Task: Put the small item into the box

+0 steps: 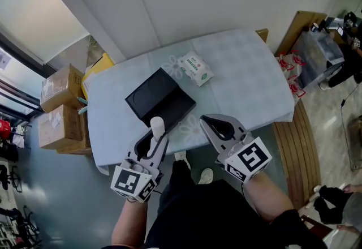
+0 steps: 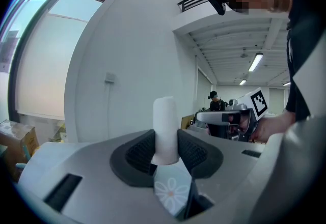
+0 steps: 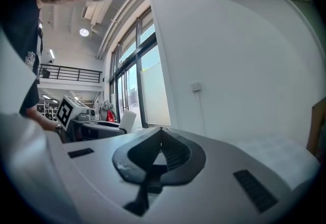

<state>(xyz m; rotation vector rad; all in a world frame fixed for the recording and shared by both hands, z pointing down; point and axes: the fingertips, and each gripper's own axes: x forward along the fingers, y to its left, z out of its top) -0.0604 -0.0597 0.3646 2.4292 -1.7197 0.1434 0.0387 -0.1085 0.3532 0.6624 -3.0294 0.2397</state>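
Lab-like open hall: tall windows (image 3: 133,85), strip lights (image 2: 255,61), mezzanine railing (image 3: 71,73), stacked cardboard boxes (image 1: 59,86).

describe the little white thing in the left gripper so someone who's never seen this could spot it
Start at the table with the pale blue cloth and the open black box on it. Just on the near side of that box, the left gripper clamps a small white cylinder. It is plain and round, unlike the flat green-printed packet beyond the box.
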